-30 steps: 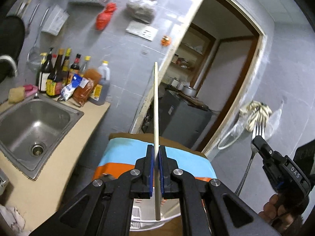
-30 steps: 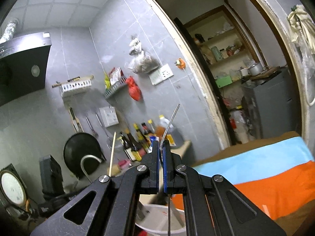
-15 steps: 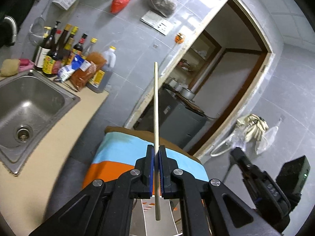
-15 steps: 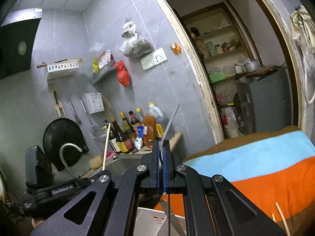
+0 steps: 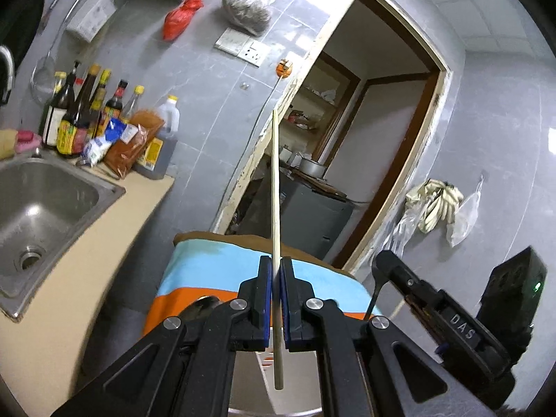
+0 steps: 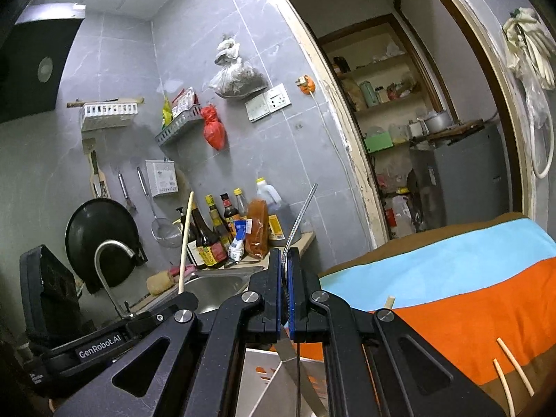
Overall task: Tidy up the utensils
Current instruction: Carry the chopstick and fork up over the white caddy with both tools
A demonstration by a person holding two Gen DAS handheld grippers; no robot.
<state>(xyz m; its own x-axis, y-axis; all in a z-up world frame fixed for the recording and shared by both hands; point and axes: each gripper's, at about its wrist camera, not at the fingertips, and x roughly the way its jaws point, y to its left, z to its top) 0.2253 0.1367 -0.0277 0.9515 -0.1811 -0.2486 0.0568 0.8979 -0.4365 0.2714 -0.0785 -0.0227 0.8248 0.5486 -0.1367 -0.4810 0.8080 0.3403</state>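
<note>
Left claw [image 5: 274, 304] clamped shut on pale wooden chopstick [image 5: 275, 187], long axis running 12 to 6, lower tip directly above white slotted plastic holder [image 5: 269, 365]. Right claw [image 6: 285, 299] (equally near) pinching steel fork [image 6: 301, 213], likewise upright.

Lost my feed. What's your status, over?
Left gripper shut on pale wooden chopstick. Right gripper shut on metal fork. White slotted holder below both. Nothing blocking.

Home kitchen: steel sink [image 5: 41, 205] on the left, sauce bottles [image 5: 87, 118] beyond, wok [image 6: 100, 239] against grey-tiled wall.
</note>
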